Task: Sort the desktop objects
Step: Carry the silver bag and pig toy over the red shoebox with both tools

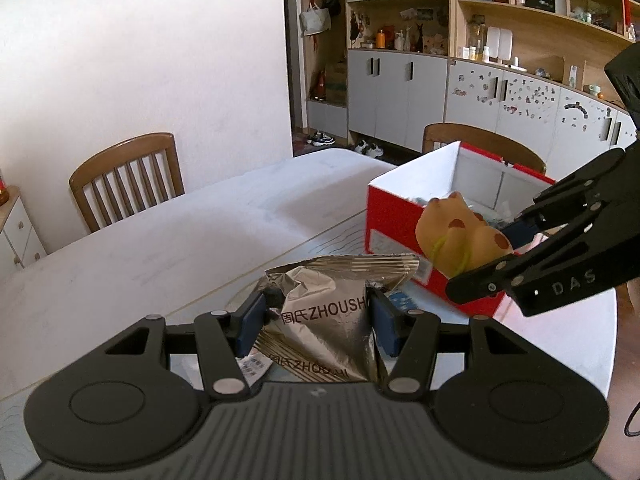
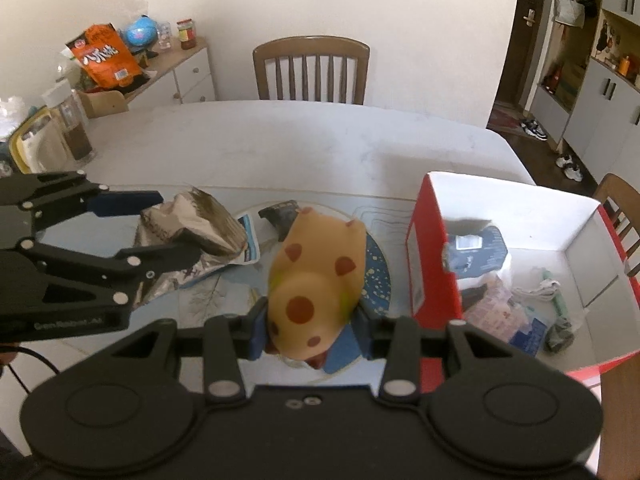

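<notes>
Both tongs hold something.
Left tongs point(image 1: 316, 320) squeeze a crinkly silver foil snack bag point(image 1: 320, 320); right tongs point(image 2: 312, 326) pinch a soft yellow spotted toy point(image 2: 316, 276), maybe a pig.

Broad pale grey table with rounded corners point(image 2: 300, 140), seen from the right wrist. Carries a thin light mat printed with wavy lines point(image 2: 224, 292) on its near half. At 3 o'clock, open red cardboard box with white inside point(image 2: 428, 264), standing on the mat's edge. At centre, round dark-blue speckled disc point(image 2: 378, 268). Just beside it at 9 o'clock, flat blue-and-white packet point(image 2: 250, 240); at 11 o'clock, small dark wrapper point(image 2: 280, 214). Far off at 10 o'clock, clear jar with brown contents point(image 2: 76, 128) near a yellow-rimmed container point(image 2: 28, 144).
</notes>
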Demonstrator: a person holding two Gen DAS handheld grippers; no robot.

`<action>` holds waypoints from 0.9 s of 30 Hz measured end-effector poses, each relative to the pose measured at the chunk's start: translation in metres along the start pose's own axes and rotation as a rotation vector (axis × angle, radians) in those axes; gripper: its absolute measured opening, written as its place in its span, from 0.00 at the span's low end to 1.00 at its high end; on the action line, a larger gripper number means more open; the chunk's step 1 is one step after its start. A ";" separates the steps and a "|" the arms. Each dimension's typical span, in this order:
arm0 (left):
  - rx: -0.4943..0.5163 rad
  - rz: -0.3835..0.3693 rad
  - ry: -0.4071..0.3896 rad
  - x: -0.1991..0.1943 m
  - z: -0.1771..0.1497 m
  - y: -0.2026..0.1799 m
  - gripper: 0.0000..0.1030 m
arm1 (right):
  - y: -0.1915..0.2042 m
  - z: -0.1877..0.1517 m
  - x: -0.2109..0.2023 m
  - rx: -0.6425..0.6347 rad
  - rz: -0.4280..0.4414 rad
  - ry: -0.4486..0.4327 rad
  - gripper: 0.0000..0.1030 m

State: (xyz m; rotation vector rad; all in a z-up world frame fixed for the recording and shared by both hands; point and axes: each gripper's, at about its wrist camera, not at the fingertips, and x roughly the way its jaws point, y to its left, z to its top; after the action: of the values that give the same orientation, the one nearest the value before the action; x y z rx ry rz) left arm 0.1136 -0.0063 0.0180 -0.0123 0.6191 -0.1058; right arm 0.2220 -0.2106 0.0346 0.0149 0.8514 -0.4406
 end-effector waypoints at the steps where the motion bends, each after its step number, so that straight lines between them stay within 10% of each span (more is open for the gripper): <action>1: 0.002 0.000 -0.003 -0.001 0.002 -0.004 0.54 | -0.002 0.000 -0.003 0.001 0.005 -0.004 0.40; 27: 0.002 0.039 -0.024 0.019 0.058 -0.092 0.54 | -0.124 0.008 -0.037 -0.049 0.032 -0.028 0.40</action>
State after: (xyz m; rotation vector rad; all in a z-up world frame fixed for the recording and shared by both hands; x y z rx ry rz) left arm 0.1543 -0.1013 0.0583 0.0003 0.5954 -0.0685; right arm 0.1595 -0.3114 0.0870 -0.0230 0.8328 -0.3887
